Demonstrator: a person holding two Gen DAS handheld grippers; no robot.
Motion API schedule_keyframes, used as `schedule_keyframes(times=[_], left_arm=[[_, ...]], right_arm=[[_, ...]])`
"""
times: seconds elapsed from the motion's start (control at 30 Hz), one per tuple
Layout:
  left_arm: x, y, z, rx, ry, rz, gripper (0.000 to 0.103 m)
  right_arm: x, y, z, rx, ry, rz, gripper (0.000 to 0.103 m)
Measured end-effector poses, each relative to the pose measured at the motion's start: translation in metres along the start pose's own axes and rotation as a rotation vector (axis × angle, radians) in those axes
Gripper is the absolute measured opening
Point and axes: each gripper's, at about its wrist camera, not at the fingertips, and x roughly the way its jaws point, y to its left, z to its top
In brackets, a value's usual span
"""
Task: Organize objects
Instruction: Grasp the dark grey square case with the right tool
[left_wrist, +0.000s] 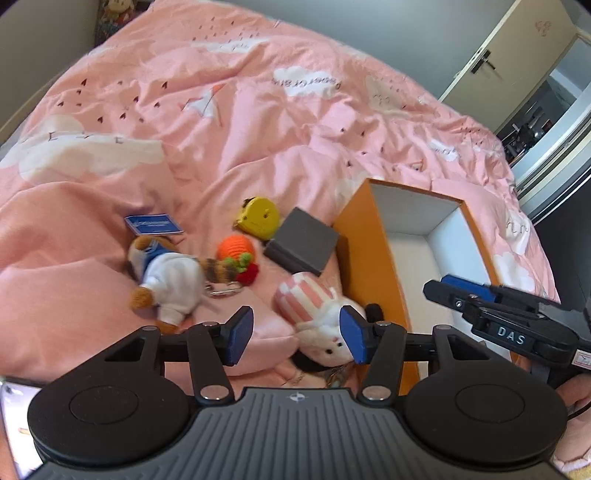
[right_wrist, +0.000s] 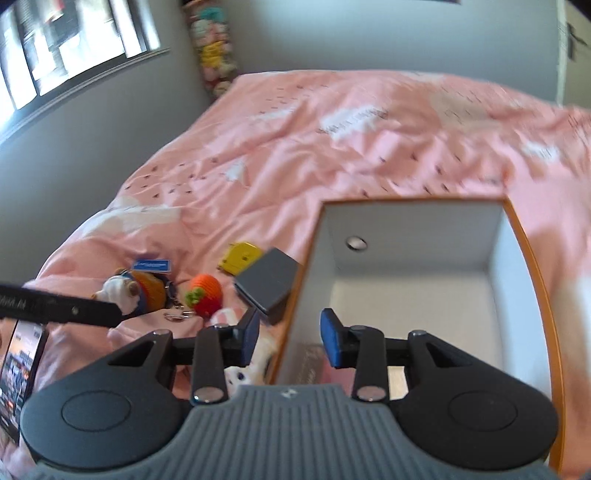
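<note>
At the bottom of the left view, the left tool (left_wrist: 297, 338) is spread over a white bunny toy (left_wrist: 325, 325). The right tool (right_wrist: 290, 338) is spread, straddling the near left wall of the orange box (right_wrist: 535, 280). Farther left on the bed (left_wrist: 221, 110) lie a dog toy (left_wrist: 166, 280), an orange knitted toy (left_wrist: 236, 254), a grey box (left_wrist: 301, 242), a yellow tape measure (left_wrist: 258, 218) and a blue card (left_wrist: 153, 225).

Home bedroom. A bed is covered by a pink duvet (left_wrist: 229, 122) printed with white clouds. A door (left_wrist: 491, 62) with a handle is seen beyond it, a window (right_wrist: 74, 48) in a grey wall, and stuffed toys (right_wrist: 216, 55) stacked in the corner.
</note>
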Motion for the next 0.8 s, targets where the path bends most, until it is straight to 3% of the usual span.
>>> schedule_keyframes(times=[0.2, 0.43, 0.47, 0.7, 0.8], left_arm=[[0.016, 0.032, 0.015, -0.045, 0.121, 0.052, 0.063], [0.032, 0.048, 0.02, -0.062, 0.148, 0.068, 0.063], [0.034, 0.049, 0.022, -0.061, 0.159, 0.065, 0.063], [0.058, 0.056, 0.033, -0.107, 0.27, 0.036, 0.063], [0.07, 0.059, 0.033, -0.129, 0.317, 0.027, 0.063]], right_arm=[[0.025, 0.036, 0.022, -0.191, 0.049, 0.056, 0.043], [0.077, 0.059, 0.029, -0.357, 0.184, 0.052, 0.042], [0.084, 0.061, 0.029, -0.436, 0.184, 0.092, 0.042], [0.137, 0.081, 0.039, -0.61, 0.287, 0.045, 0.043], [0.155, 0.089, 0.041, -0.664, 0.315, 0.028, 0.053]])
